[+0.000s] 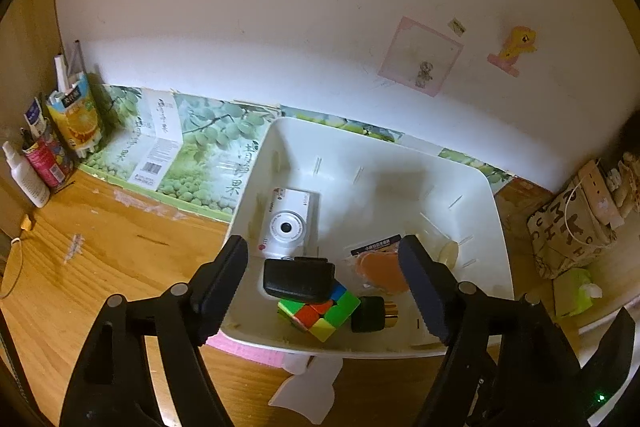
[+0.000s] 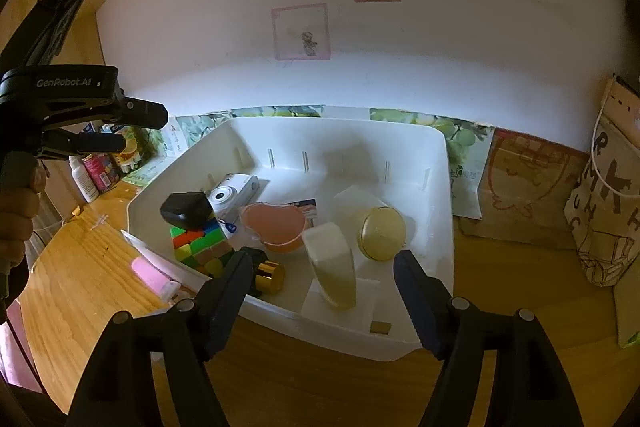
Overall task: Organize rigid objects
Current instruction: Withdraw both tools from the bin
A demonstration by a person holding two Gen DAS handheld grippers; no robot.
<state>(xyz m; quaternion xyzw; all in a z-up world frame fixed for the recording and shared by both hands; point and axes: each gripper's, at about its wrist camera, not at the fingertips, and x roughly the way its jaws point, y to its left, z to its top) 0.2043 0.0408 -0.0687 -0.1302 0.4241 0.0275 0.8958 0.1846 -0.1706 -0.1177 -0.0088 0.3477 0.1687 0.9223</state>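
Right wrist: white bin (image 2: 436, 187) on wooden desk (image 2: 92, 267), white wall (image 2: 440, 47) behind.

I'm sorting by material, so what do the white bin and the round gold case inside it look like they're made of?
The white bin looks like glossy moulded plastic, with smooth walls and moulded divider slots. The round gold case has a satin, pale gold sheen; it could be metal or metallic-coated plastic, which the look leaves open.

You can read "GenRobot.AI" on the left gripper (image 2: 86, 131). The green fruit box (image 1: 208, 155) shows Chinese words, "清" and "果". The bag (image 2: 608, 211) has big letters "R", "K".
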